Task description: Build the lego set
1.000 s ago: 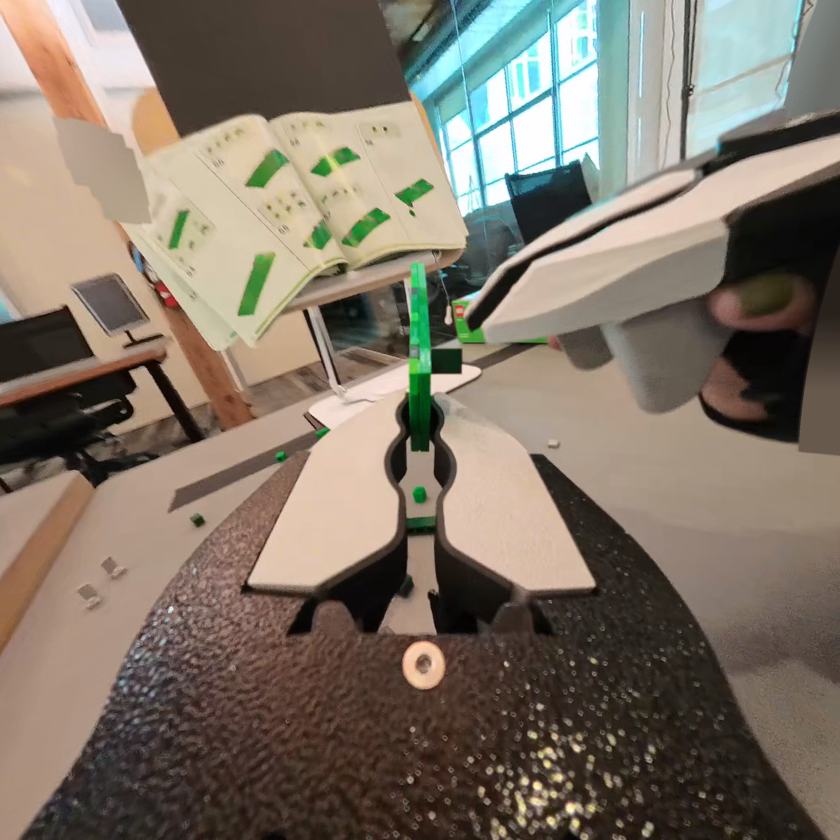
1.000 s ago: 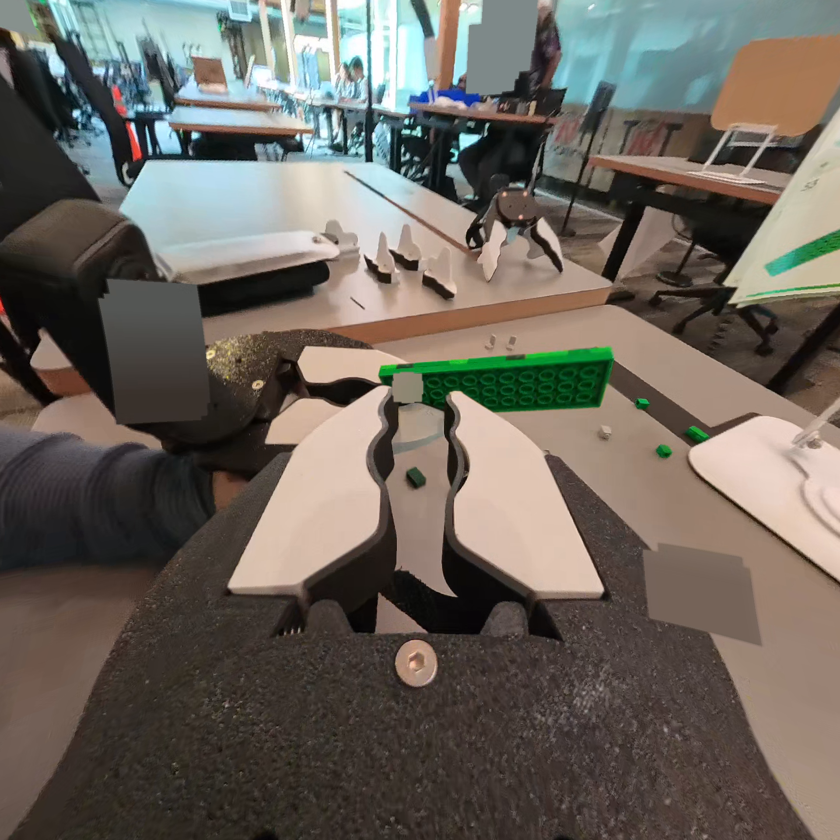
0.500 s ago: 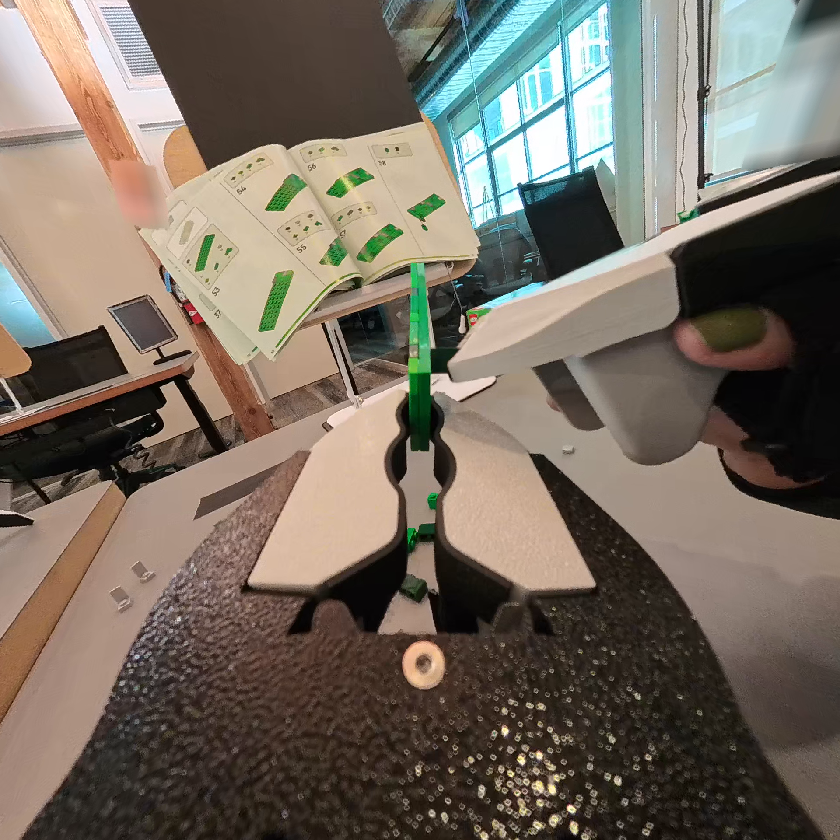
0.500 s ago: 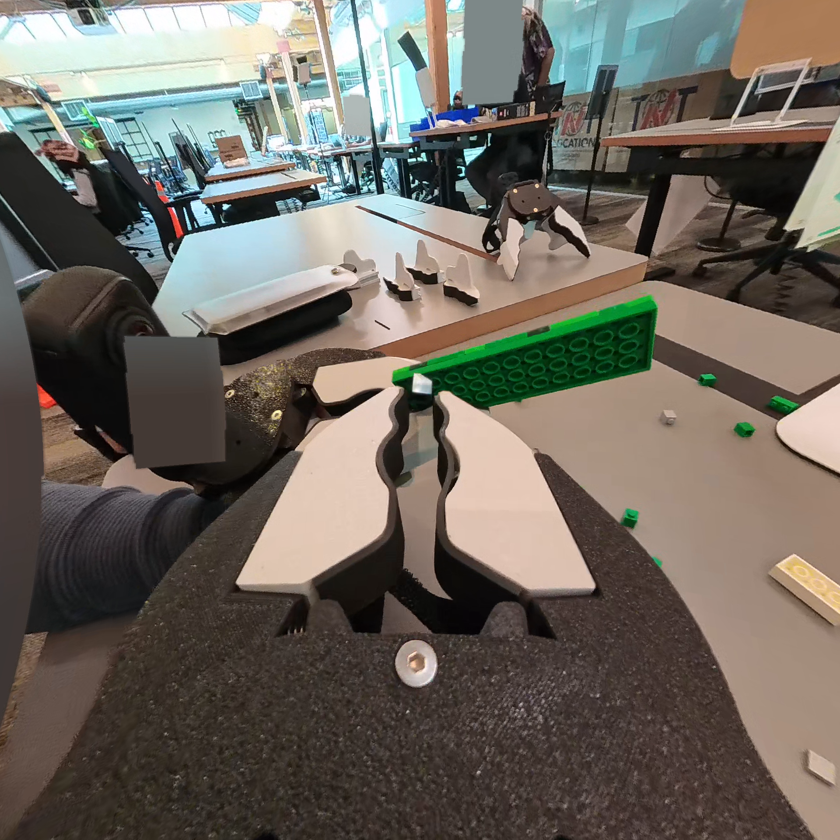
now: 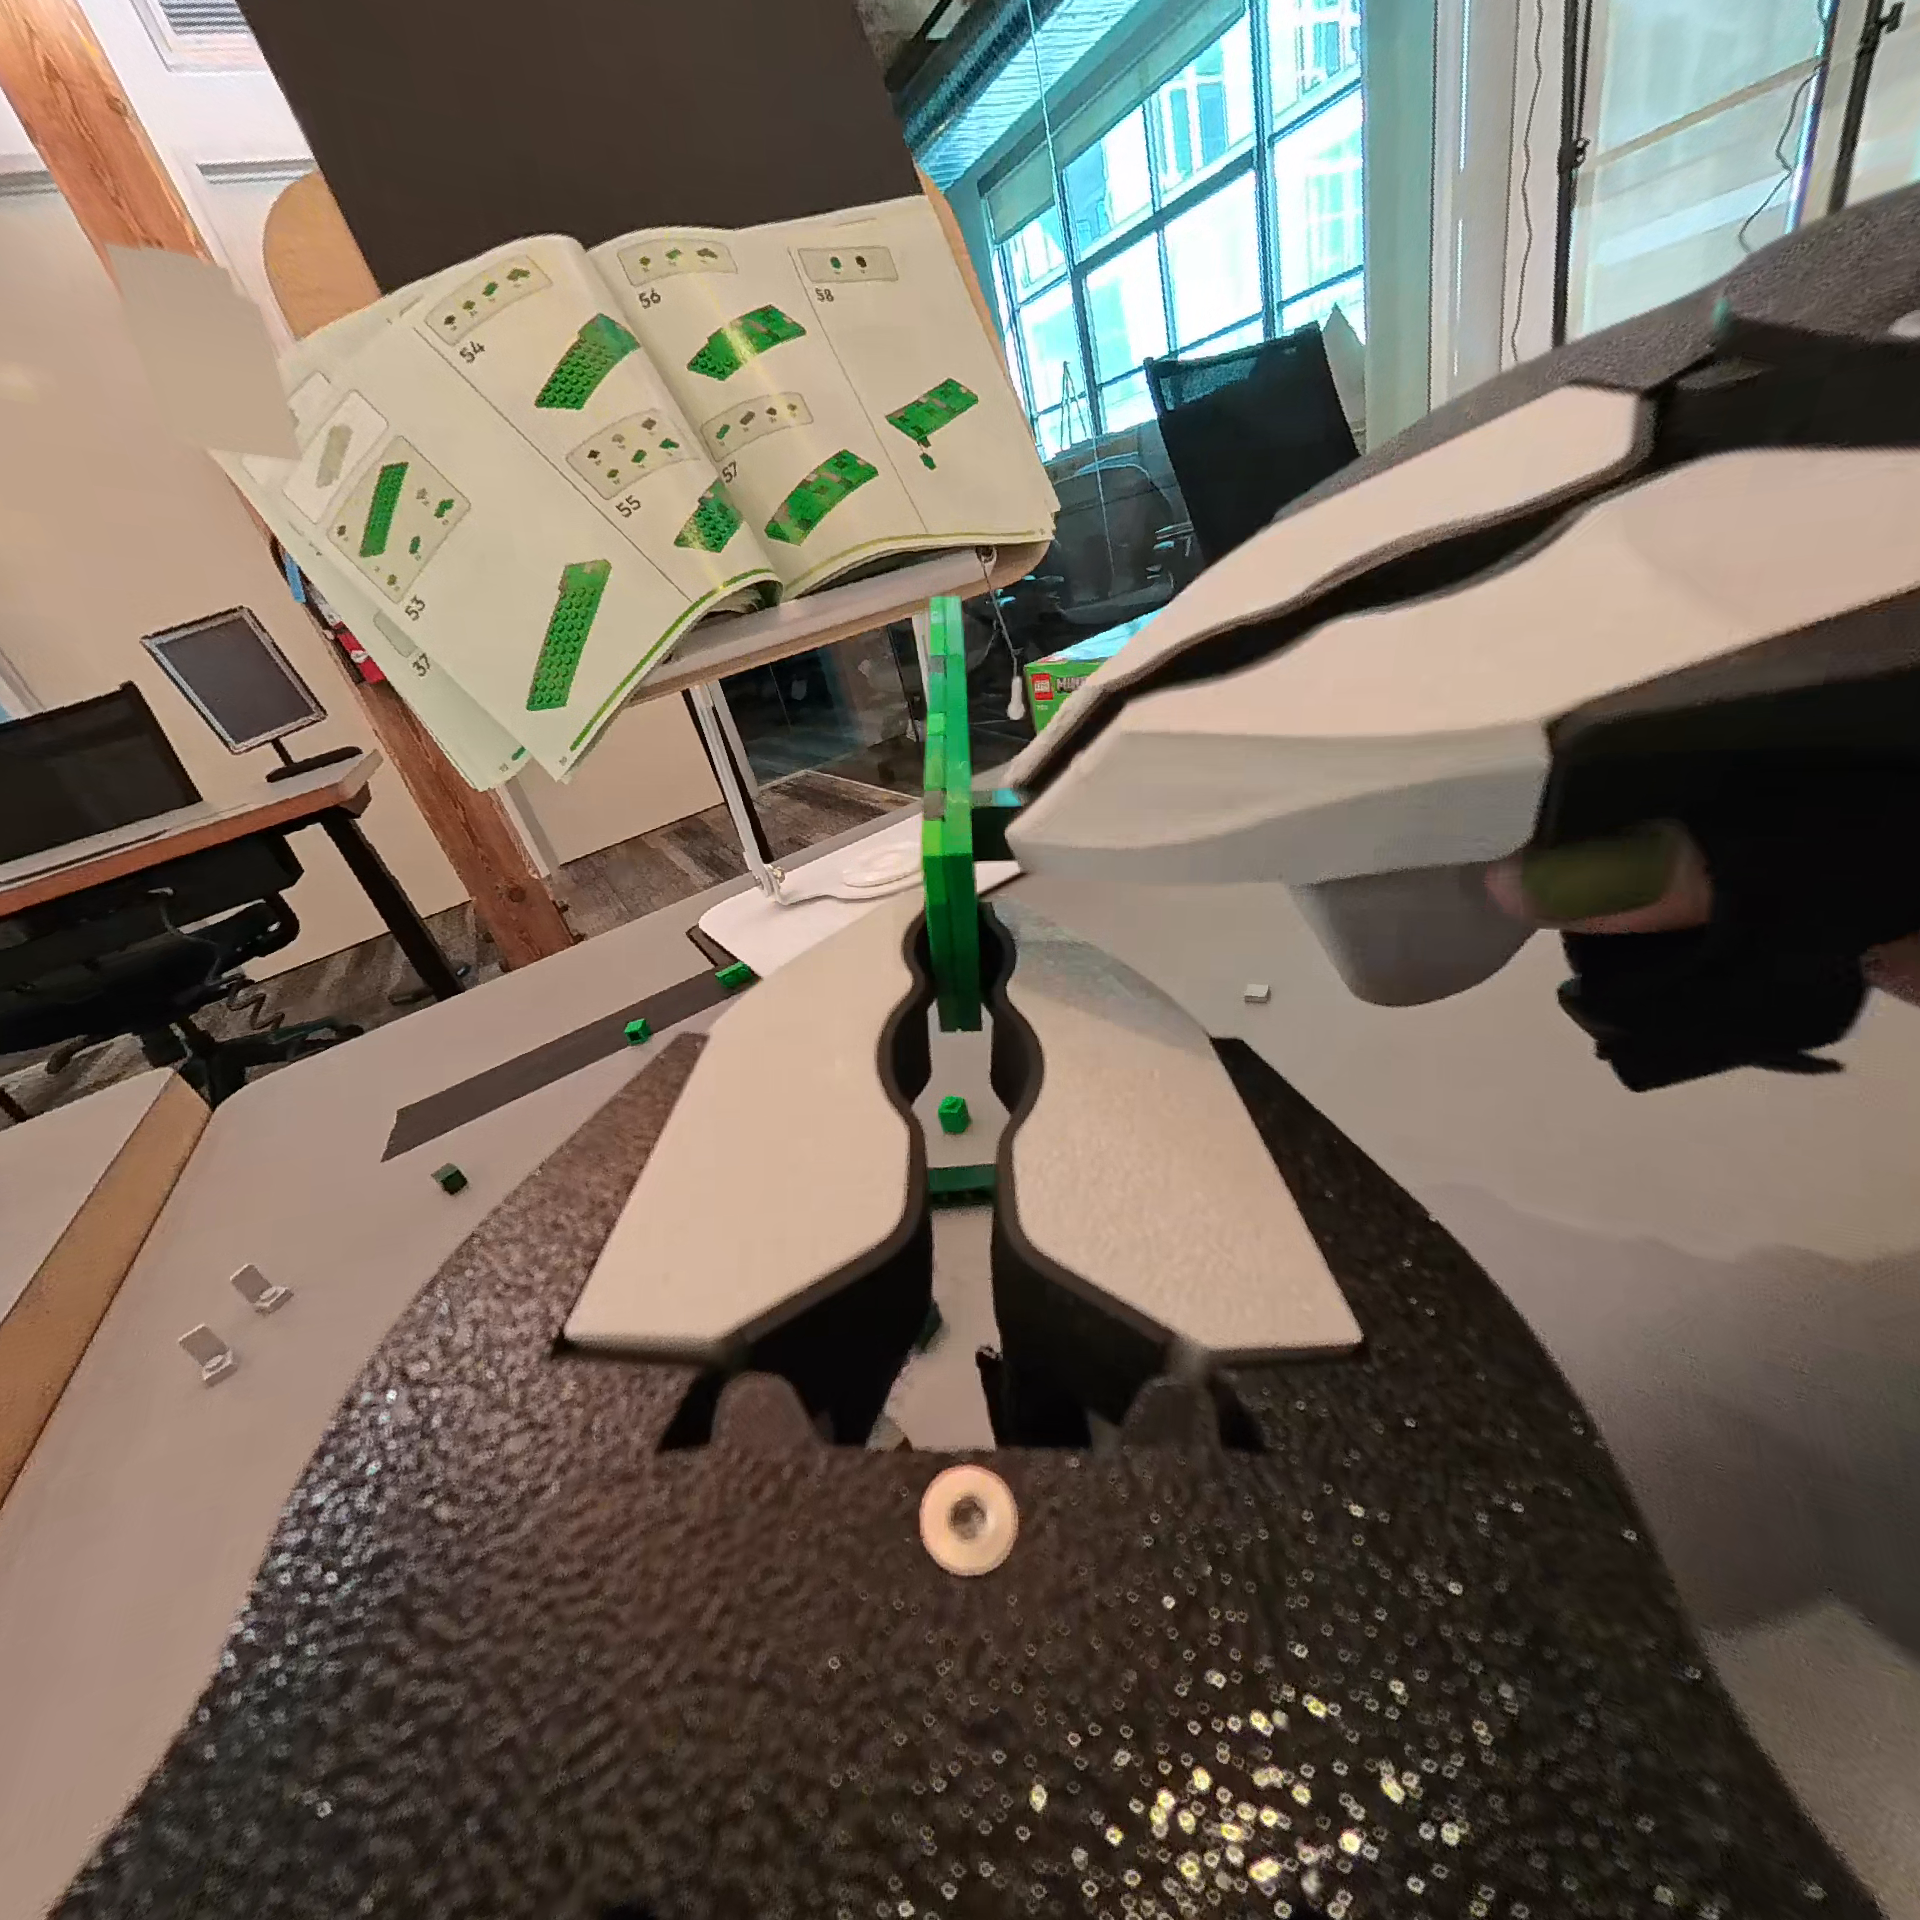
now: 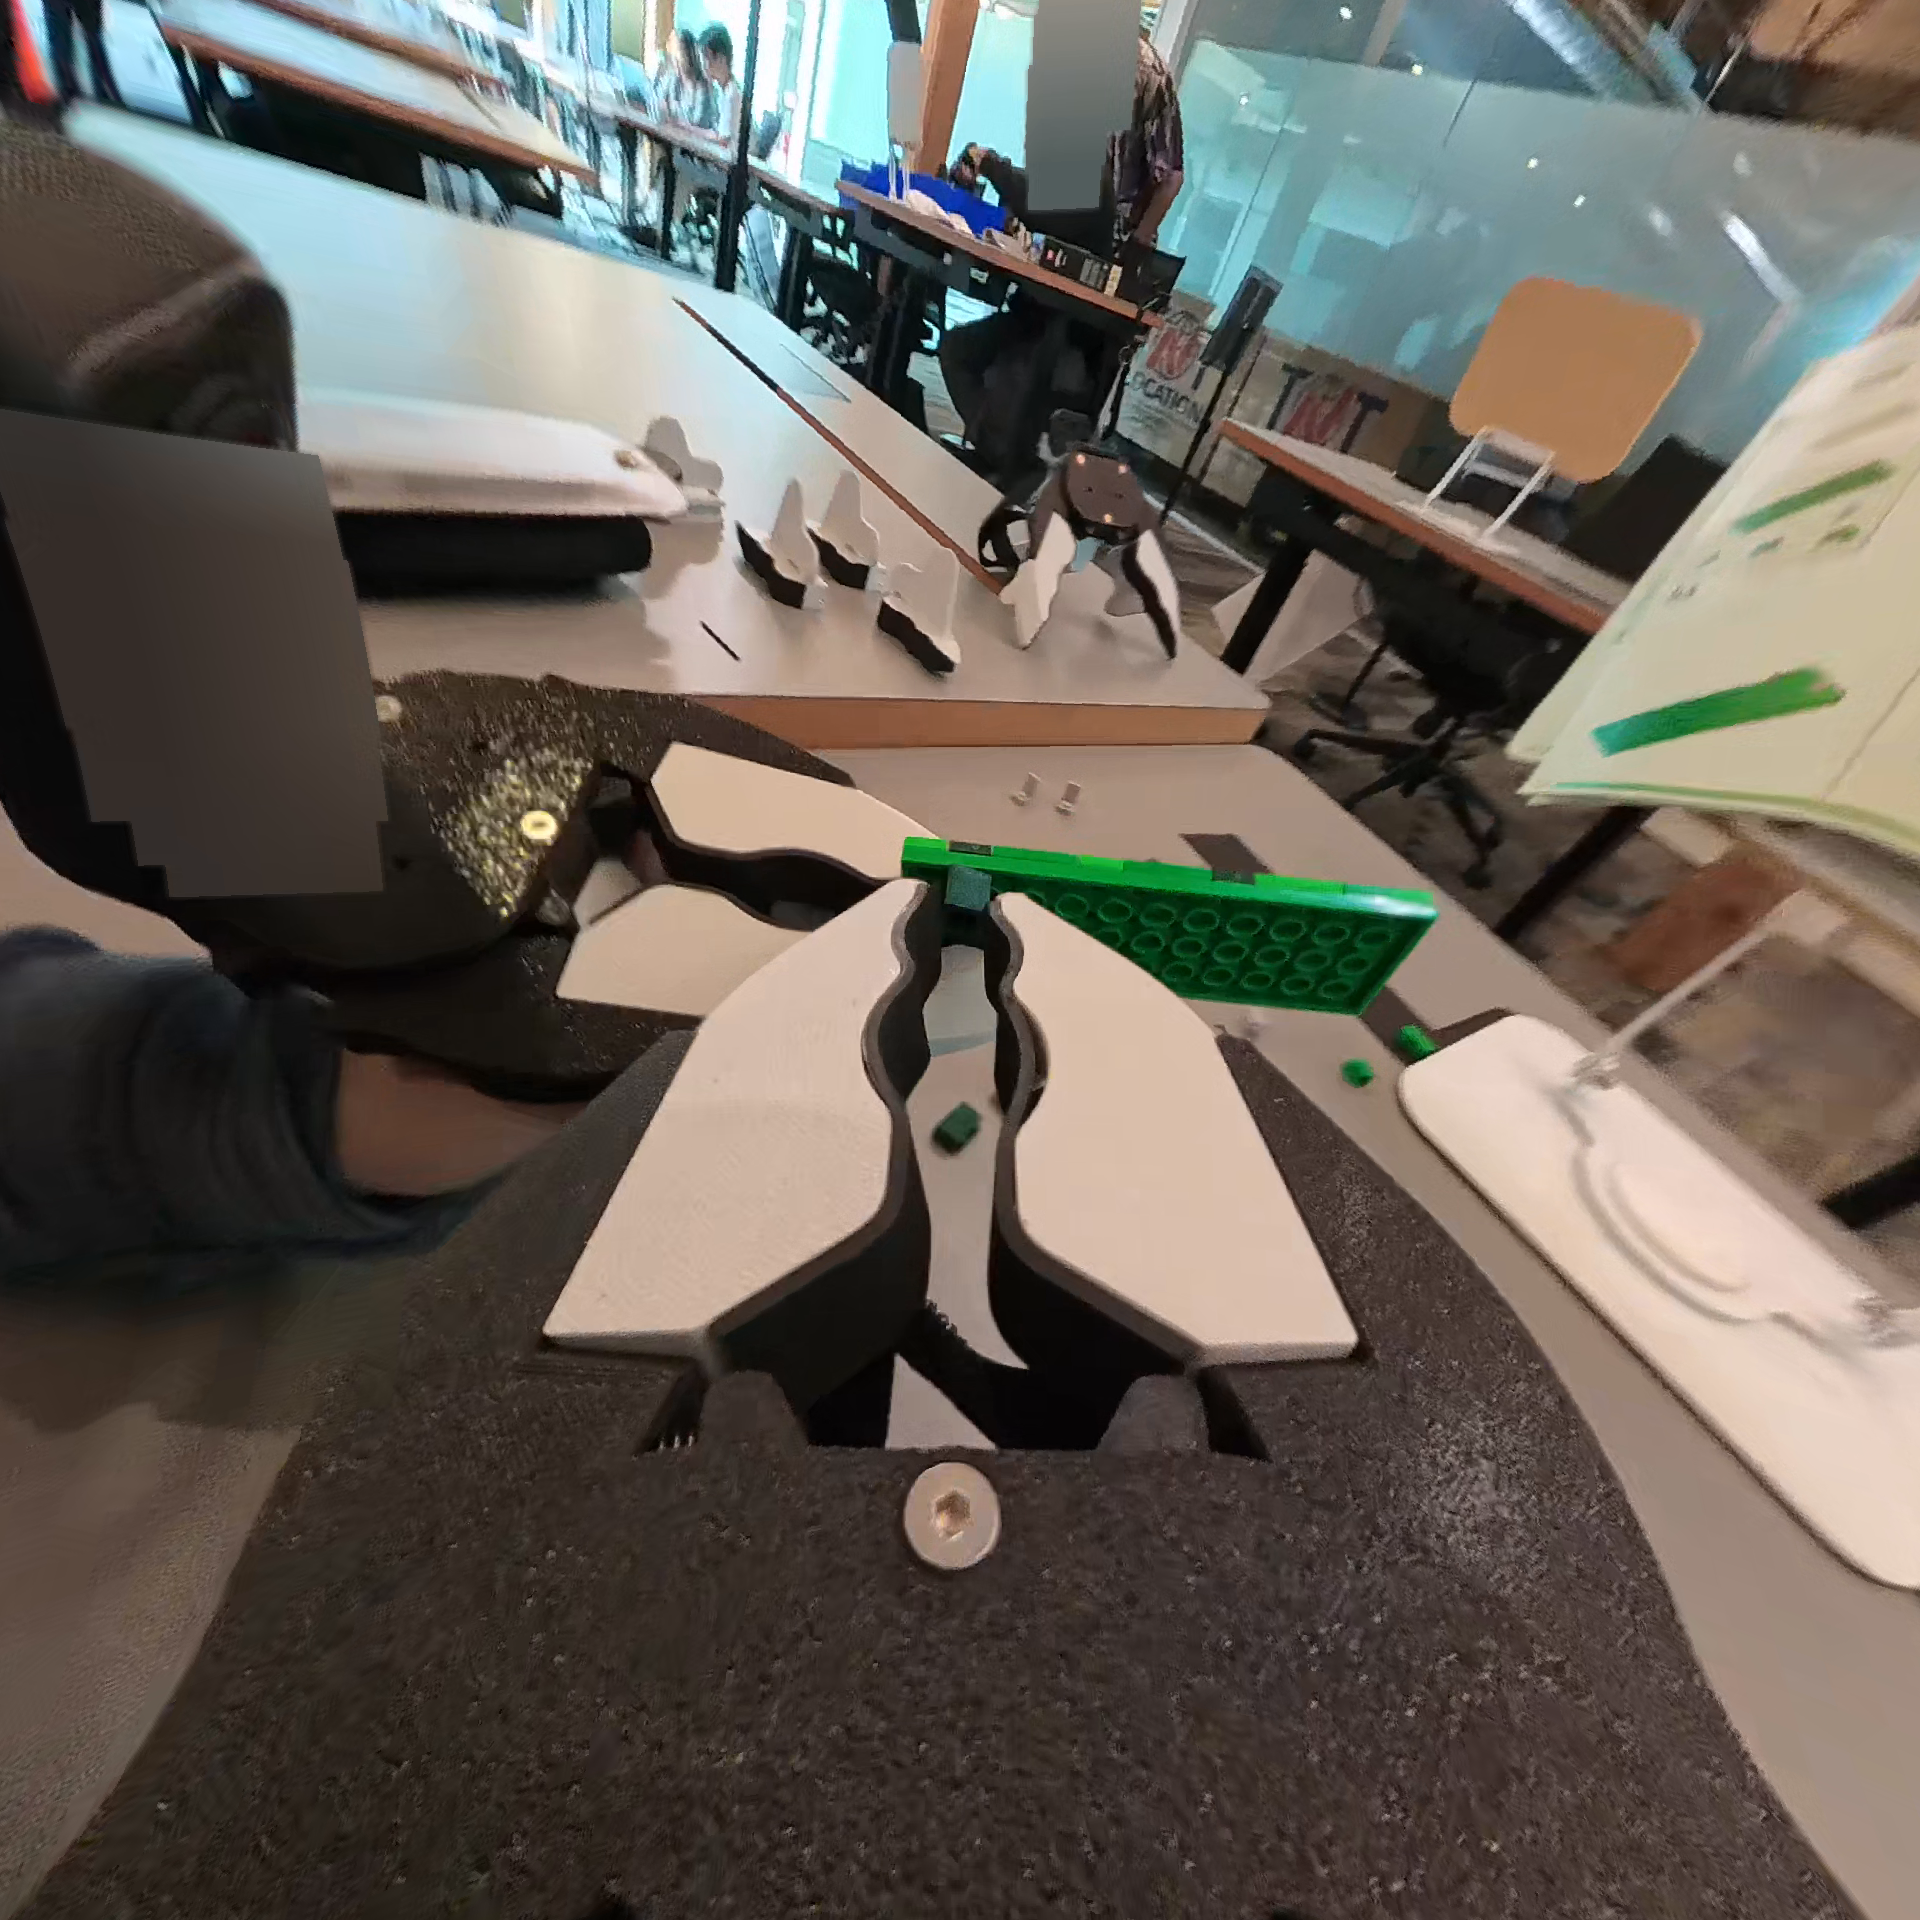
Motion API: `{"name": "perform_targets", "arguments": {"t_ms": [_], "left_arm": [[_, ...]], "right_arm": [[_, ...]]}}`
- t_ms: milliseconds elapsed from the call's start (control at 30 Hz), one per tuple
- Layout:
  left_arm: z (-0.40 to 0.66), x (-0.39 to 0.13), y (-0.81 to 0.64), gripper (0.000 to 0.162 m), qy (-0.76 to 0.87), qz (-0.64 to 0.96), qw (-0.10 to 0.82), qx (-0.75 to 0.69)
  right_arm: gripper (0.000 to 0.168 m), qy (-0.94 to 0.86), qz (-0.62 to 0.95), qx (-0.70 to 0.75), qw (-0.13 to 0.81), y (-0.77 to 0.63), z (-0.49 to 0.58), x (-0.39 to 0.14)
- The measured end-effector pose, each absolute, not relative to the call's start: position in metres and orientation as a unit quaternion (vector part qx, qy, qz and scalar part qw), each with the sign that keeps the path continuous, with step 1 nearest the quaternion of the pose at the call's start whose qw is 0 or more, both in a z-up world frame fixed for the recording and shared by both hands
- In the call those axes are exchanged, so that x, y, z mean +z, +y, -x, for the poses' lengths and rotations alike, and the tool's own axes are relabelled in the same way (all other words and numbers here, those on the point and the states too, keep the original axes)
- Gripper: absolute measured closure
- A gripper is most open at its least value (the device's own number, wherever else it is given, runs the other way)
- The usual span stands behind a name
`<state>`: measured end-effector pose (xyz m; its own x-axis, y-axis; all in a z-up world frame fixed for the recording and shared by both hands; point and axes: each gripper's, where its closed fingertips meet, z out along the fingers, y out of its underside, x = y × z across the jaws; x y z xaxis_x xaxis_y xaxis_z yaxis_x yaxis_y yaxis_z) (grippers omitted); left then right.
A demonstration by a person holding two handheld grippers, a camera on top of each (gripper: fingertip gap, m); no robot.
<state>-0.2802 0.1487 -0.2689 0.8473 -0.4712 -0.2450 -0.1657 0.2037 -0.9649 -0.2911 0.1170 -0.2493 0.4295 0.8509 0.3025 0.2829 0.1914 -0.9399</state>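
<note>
My left gripper [image 5: 954,935] is shut on the lower end of a bright green lego plate [image 5: 948,790] and holds it on edge above the grey table [image 5: 1455,1143]. My right gripper [image 5: 1013,826] comes in from the right. It is shut on a small dark green brick [image 5: 992,823] that touches the plate's right face. In the right wrist view, my right gripper [image 6: 961,906] holds the small brick [image 6: 966,891] against the underside of the plate [image 6: 1226,935], near the end held by my left gripper [image 6: 883,883].
An open instruction booklet [image 5: 644,436] rests on a stand with a white base [image 6: 1662,1247]. Small green pieces [image 5: 953,1114] [image 6: 1354,1072] and small white pieces [image 5: 208,1351] lie loose on the table. A neighbouring table holds spare gripper fingers [image 6: 914,613].
In the right wrist view the plate's far end has dropped from tilted up to about level. The small brick stays against the plate. Both grippers stay shut.
</note>
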Motion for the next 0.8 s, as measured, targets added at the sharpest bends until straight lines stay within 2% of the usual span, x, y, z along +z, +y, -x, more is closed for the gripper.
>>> {"name": "perform_targets", "arguments": {"t_ms": [233,700,800], "left_arm": [[0.278,-0.272,0.149,0.156,0.257,0.630,0.724,-0.113],[0.278,-0.279,0.153,0.156,0.256,0.641,0.716,-0.108],[0.289,-0.281,0.159,0.156,0.239,0.652,0.714,-0.090]], "right_arm": [[0.161,-0.534,0.552,0.110,0.631,0.119,0.289,-0.251],[0.161,-0.486,0.608,0.227,0.586,0.122,0.290,-0.257],[0.152,-0.444,0.589,0.246,0.629,0.126,0.277,-0.246]]}}
